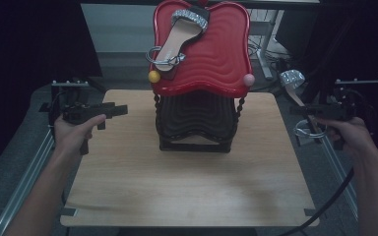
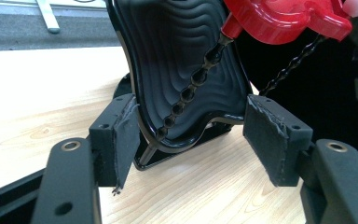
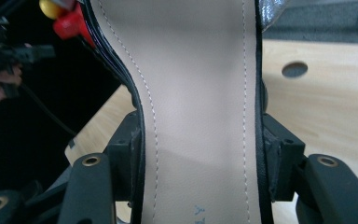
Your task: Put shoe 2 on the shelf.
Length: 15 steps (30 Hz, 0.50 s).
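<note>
The right gripper (image 3: 200, 158) is closed on a sandal (image 3: 200, 102), its jaws pressed against the two edges of the beige insole across the narrow waist of the sole, a place where a flat shoe can be pinched firmly without slipping. In the high view the same sandal (image 1: 300, 101) is seen held off the right edge of the wooden table (image 1: 177, 187), silver strap uppermost, clear of every surface. The matching sandal (image 1: 179, 42) is already laid on the red upper shelf (image 1: 216, 64) of a two-tier shoe rack, toe toward the far side, so the held one is judged to be meant for the bare part of that shelf beside it. The black lower shelf (image 1: 197, 118) beneath carries nothing that can be seen. The left gripper (image 2: 196, 140) is held with its jaws apart and nothing between them, aimed at the black shelf and the beaded post of the rack, apparently waiting. The left hand (image 1: 74, 135) is kept at the table's left edge with the forearm stretched forward; the right hand (image 1: 347, 135) is held level at the right, wrist straight, its gripper pointing inward toward the rack.
</note>
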Motion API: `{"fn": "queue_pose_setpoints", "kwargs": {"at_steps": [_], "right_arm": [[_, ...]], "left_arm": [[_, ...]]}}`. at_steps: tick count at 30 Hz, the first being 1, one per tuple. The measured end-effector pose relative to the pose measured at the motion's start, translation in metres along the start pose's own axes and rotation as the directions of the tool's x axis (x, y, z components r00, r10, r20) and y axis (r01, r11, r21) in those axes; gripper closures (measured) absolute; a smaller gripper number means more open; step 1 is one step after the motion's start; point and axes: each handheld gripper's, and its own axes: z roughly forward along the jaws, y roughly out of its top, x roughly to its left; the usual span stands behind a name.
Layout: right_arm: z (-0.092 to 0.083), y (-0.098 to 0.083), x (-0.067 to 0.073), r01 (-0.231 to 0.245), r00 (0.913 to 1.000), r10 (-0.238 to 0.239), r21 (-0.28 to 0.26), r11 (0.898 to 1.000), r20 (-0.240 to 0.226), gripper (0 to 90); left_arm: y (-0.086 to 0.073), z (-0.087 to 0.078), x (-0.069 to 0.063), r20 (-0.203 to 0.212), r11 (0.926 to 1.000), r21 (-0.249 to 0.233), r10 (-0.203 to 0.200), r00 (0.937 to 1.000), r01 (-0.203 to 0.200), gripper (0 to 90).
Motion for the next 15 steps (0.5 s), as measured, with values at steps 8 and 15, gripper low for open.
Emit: {"fn": "queue_pose_setpoints", "kwargs": {"at_steps": [8, 15], "right_arm": [[0.003, 0.043, 0.024, 0.029, 0.9996, -0.029, -0.021, 0.999, 0.005, 42.9], [0.012, 0.081, 0.049, 0.063, 0.9980, -0.063, -0.017, 0.998, 0.012, 42.9]], "left_arm": [[0.003, -0.002, -0.002, -0.001, 1.0000, -0.002, 0.005, 1.0000, -0.005, 35.8], [0.004, -0.003, -0.003, 0.000, 1.0000, -0.002, 0.008, 1.0000, -0.008, 35.7]]}}
